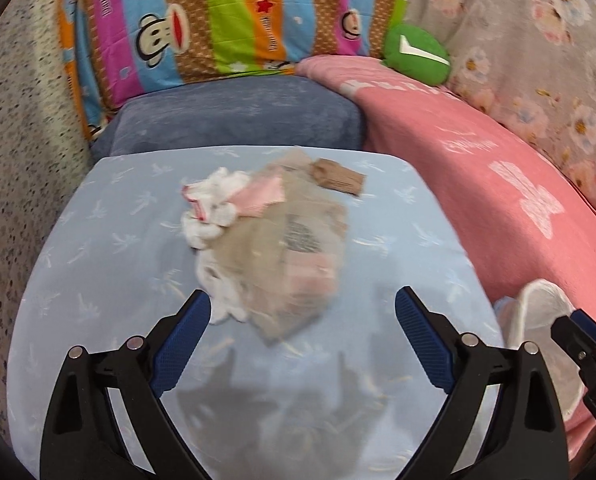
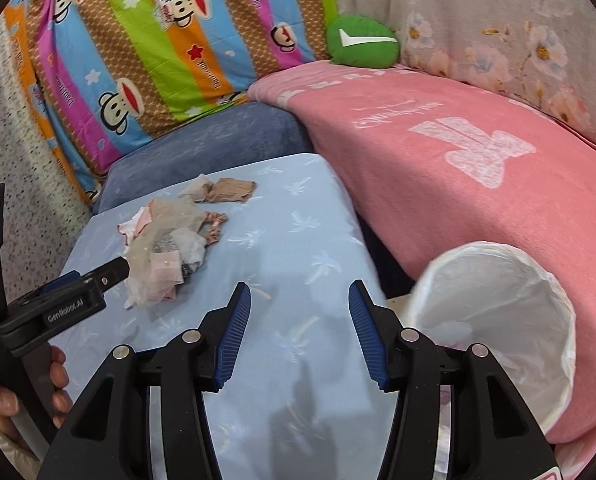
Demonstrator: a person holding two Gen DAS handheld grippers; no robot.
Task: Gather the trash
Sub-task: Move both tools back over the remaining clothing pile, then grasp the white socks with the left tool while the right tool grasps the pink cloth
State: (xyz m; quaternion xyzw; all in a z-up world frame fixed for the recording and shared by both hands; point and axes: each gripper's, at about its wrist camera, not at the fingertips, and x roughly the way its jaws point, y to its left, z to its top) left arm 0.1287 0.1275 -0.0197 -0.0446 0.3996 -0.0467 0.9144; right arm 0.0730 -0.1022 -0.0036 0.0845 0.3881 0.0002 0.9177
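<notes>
The trash pile (image 1: 270, 236) is lying toward the blue cushion's (image 1: 417, 216) far left corner. The left gripper (image 1: 301, 312), jaws wide and empty, is nearer. The right gripper (image 2: 299, 300) is hanging half-open, empty, beside the lined bin (image 2: 493, 308).

Trash pile (image 1: 266, 240) motion-blurred, bin (image 1: 545, 320) cut off (lower right)

the trash pile (image 2: 166, 252) lies on the cushion (image 2: 298, 240), near its far left corner. the lined bin (image 2: 493, 320) stands just off the cushion's right edge, before the blanket (image 2: 457, 152).
</notes>
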